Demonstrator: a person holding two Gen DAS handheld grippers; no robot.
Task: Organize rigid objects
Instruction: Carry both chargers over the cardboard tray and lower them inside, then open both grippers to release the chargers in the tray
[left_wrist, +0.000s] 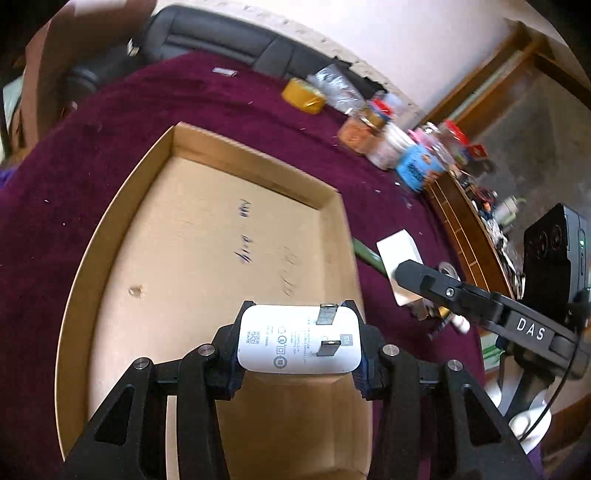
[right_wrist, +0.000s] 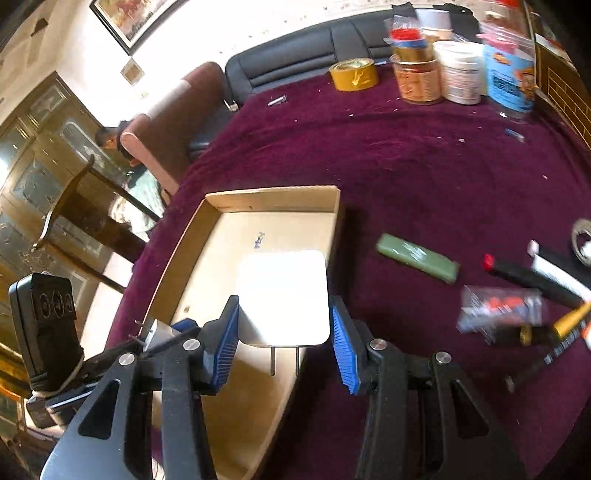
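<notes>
Table, maroon cloth. Shallow cardboard tray at centre, floor bare: ink marks only, nothing lying in it yet.

Both tongs loaded, both over the tray.
- Left tongs: closed on a white charger, gripped across its width, prongs facing the camera. It hangs above the near part of the tray floor.
- Right tongs: closed on a white plug block, pins pointing back toward the camera. It is above the tray's right side, close to the right wall.

Step in hand, as judged: set both pieces down inside the tray.
- Lower each until it is close to the cardboard before opening; a drop from height may let it bounce or tip.
- Bring the right piece inward, clear of the wall, so it does not catch on the rim.
- Keep the two loads apart; the tongs are near each other.

Outside the tray, still on the cloth: green bar, pens, small packet. Jars and a tape roll at the far edge; jar contents unclear.
</notes>
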